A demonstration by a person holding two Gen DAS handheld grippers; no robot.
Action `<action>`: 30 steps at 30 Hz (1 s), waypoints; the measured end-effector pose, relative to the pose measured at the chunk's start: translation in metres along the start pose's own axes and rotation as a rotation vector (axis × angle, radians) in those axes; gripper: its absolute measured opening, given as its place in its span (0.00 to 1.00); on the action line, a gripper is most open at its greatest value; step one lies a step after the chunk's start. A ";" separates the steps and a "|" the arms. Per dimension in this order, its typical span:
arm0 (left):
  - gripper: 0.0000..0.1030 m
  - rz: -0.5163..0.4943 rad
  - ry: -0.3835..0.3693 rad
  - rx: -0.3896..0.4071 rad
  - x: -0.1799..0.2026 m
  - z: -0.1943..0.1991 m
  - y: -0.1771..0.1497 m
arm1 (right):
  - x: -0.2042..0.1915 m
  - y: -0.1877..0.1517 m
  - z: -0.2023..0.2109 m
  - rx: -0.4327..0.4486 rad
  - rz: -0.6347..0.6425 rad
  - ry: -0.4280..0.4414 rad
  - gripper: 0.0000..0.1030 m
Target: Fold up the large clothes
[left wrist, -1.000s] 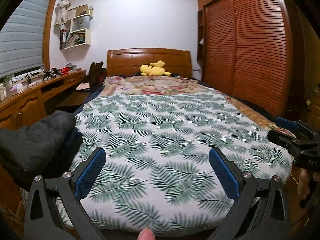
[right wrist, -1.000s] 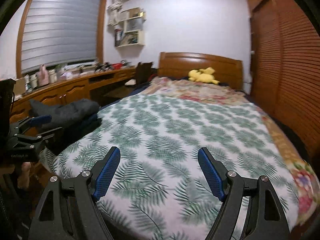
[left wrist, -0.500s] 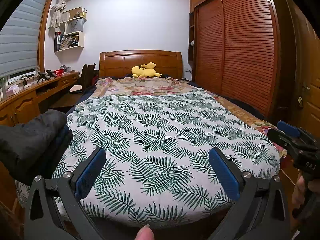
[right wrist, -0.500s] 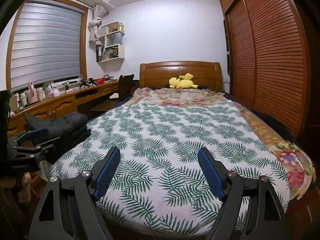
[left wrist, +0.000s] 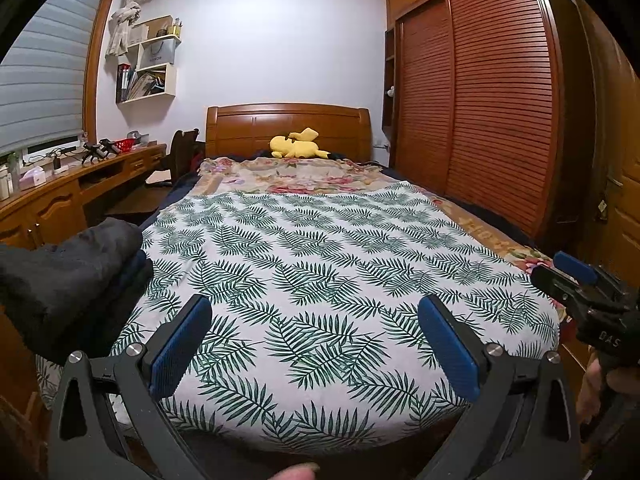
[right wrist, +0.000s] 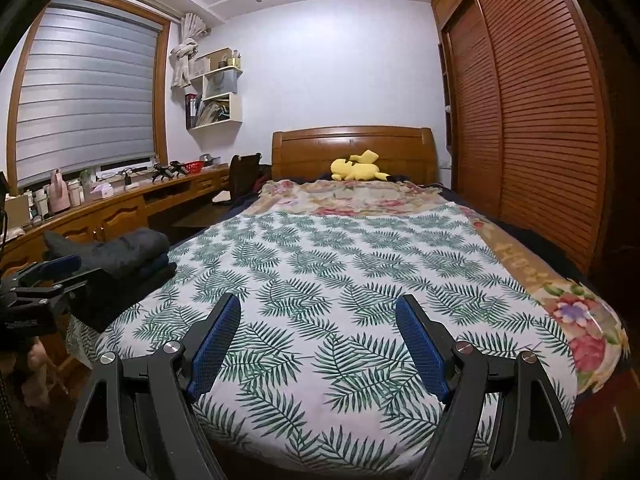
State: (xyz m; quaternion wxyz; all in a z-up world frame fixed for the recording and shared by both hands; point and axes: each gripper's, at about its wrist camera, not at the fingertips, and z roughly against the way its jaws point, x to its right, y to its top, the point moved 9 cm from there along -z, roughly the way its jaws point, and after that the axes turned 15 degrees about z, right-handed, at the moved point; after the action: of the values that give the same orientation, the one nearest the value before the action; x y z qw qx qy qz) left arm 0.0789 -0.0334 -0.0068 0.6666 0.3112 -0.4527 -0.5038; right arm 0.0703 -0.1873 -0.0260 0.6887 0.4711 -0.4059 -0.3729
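left gripper [left wrist: 314, 344]: released, holding nothing
right gripper [right wrist: 318, 340]: released, holding nothing
dark folded clothes [right wrist: 120, 252]: stacked on the bed's [left wrist: 320, 248] left edge

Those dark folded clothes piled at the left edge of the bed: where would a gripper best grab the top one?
Probably the top dark grey garment by its rounded folded end toward the headboard, which overhangs the navy piece beneath. The open left gripper is nearer; come in level from the bed's middle, one finger over and one under that roll. The open right gripper sits farther away.
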 end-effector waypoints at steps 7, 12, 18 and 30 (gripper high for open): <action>1.00 0.009 -0.013 -0.001 -0.002 0.004 0.000 | 0.002 -0.001 0.001 0.004 -0.003 -0.003 0.79; 1.00 0.008 -0.012 0.000 -0.003 0.005 0.003 | 0.003 -0.002 0.000 0.006 -0.001 -0.001 0.79; 1.00 0.009 -0.014 -0.001 -0.003 0.005 0.002 | 0.006 -0.003 -0.001 0.007 -0.003 0.004 0.79; 1.00 0.004 -0.013 0.004 -0.002 0.006 0.003 | 0.006 -0.003 -0.003 0.015 -0.004 0.004 0.79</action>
State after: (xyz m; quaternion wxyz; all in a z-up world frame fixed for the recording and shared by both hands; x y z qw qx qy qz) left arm 0.0747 -0.0302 -0.0024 0.6641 0.3084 -0.4585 -0.5037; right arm 0.0749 -0.1930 -0.0284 0.6852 0.4779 -0.4063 -0.3701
